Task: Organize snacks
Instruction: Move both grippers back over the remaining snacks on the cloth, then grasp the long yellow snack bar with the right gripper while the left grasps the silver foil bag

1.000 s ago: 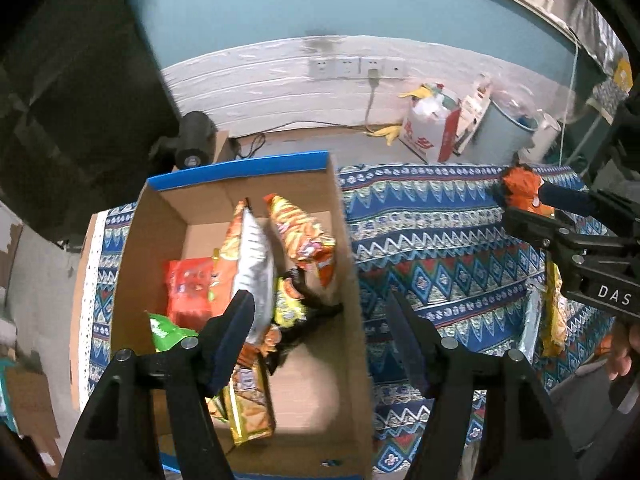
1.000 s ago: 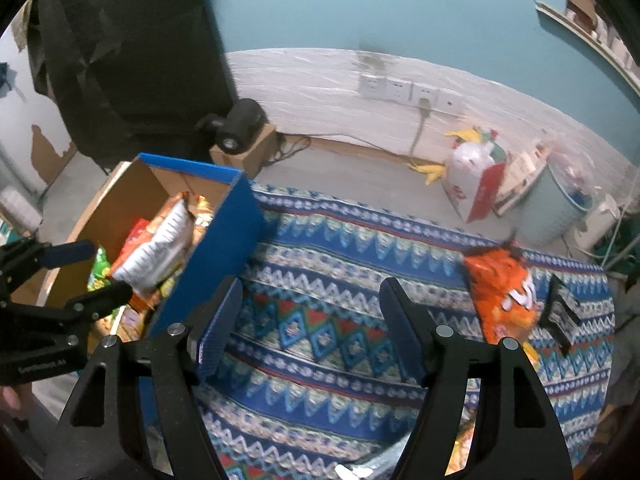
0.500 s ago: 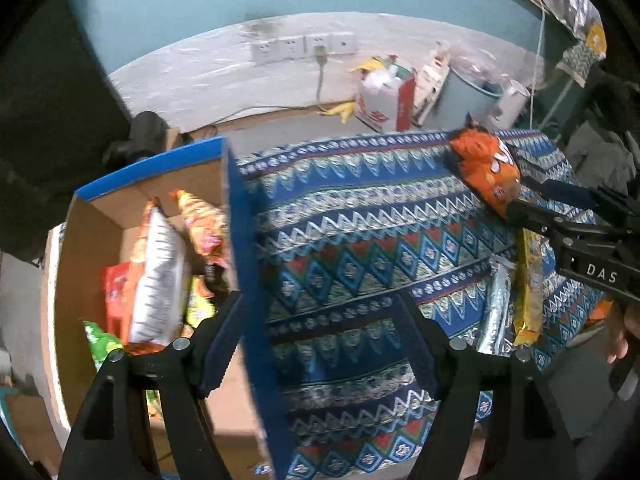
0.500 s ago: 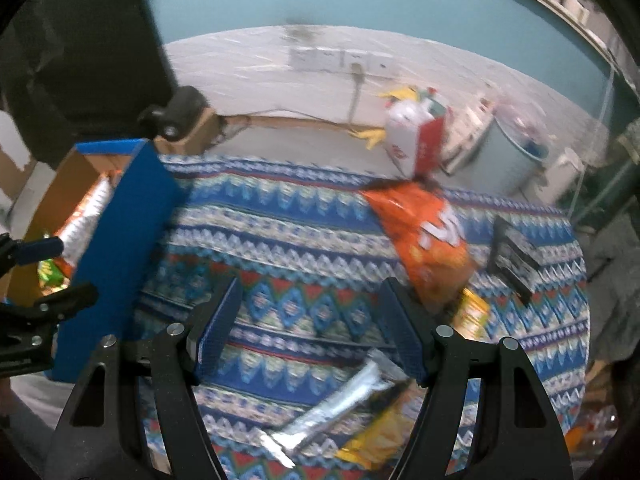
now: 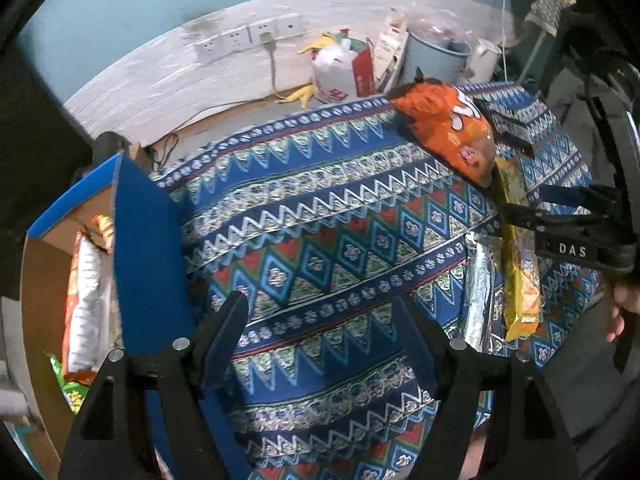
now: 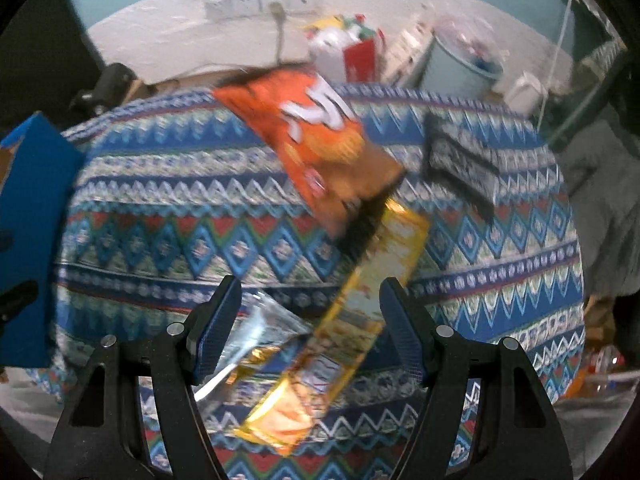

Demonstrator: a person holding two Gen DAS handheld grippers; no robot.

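Snacks, loose, on the patterned cloth (image 5: 320,216) covering the table: one orange chip bag (image 5: 444,128) at the far right corner of the cloth, lying flat with white lettering up; one long yellow packet (image 5: 518,256) just nearer, its far end touching or tucked under the orange bag's near edge, running toward the near right edge; one silver foil packet (image 5: 480,288) just beside the yellow one on its left, roughly parallel to it; one dark flat packet (image 6: 460,160) close to the right of the orange bag, toward the right edge. Snacks, stowed: several packets, including an orange-and-white bag (image 5: 86,300) and a green one (image 5: 68,384), stand in the cardboard box (image 5: 148,264) with blue outer walls at the left edge of the cloth. Left gripper (image 5: 320,336): jaws wide apart, having just been opening, nothing between them, hanging over bare cloth just right of the box wall. Right gripper (image 6: 308,320): jaws wide apart, pads pressing nothing, pointing steeply down above the yellow packet, which shows between its fingers alongside the end of the silver packet; in the left wrist view it appears at the right edge, over the yellow packet, with part of a hand (image 5: 622,312) behind it. The right wrist view is blurred. Behind the table: white wall sockets (image 5: 248,36), a white-and-red bag (image 5: 340,76), a pale blue bucket (image 5: 436,56).
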